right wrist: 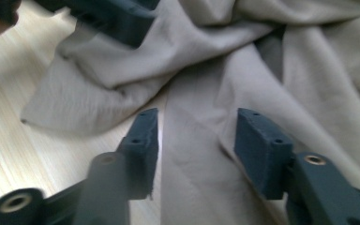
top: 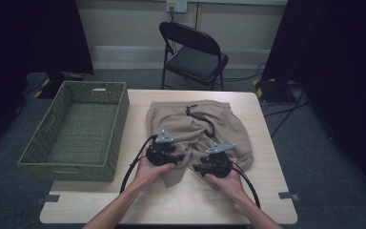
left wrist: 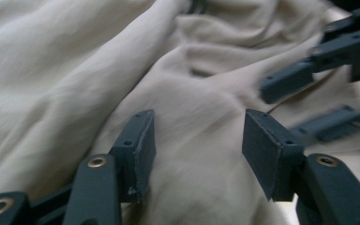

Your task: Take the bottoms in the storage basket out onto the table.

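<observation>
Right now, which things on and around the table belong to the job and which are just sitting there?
In the job:
beige shorts
left tool, open over the cloth
right tool, open over the cloth
green woven basket, probably

Lying about:
black folding chair

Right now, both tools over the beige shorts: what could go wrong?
1. Both tools, left tool and right tool, stand open over bunched folds of the beige shorts; closing may pinch several layers or only one.
2. The tools sit close together; the right one may bump the left.
3. The black drawstring lies loose and could snag when the shorts go toward the green basket.
</observation>
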